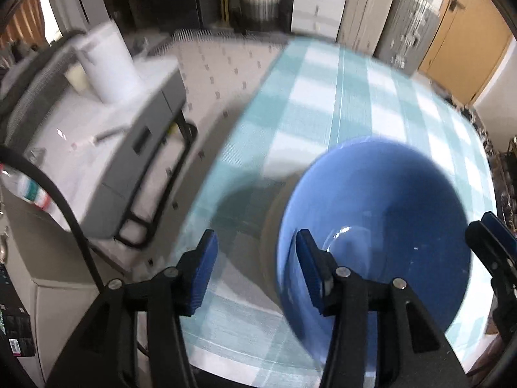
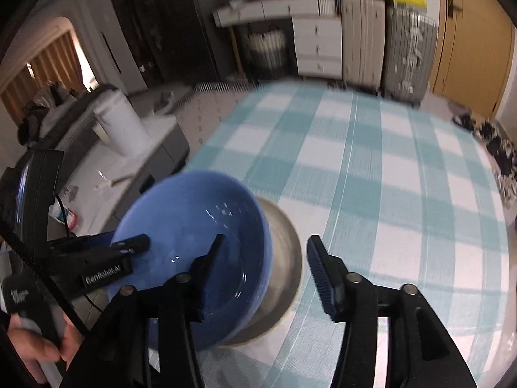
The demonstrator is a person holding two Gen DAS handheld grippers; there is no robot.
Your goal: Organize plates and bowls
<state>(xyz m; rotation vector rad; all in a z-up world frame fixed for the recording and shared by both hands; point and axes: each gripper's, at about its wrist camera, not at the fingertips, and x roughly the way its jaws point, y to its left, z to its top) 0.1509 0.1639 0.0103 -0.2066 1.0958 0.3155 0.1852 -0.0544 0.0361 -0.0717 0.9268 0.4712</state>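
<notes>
The blue bowl point(image 1: 381, 226) sits nested on a grey-beige dish point(image 2: 284, 258), and the stack is parked close to the left edge of the desk point(image 1: 352, 90) with its teal checked cloth, toward the near corner. Both tools are clear of it: the left gripper point(image 1: 255, 271) has its jaws released, nothing between them, one pad point(image 1: 310, 271) hanging just over the bowl's near rim. The right gripper point(image 2: 265, 268) is released too, jaws apart and empty, its left finger point(image 2: 206, 268) hovering above the bowl's inside while the other stands over the cloth.

Here's the worry, as I read it. The fingers are near the rim on both sides, so a careless sideways pull could clip the bowl and rock it on the dish. It looks slightly off-centre on that dish, though the blur makes that hard to judge. And the stack sits close to the left edge; one nudge that way and it slides toward the drop beside the grey printer point(image 1: 97, 161).
</notes>
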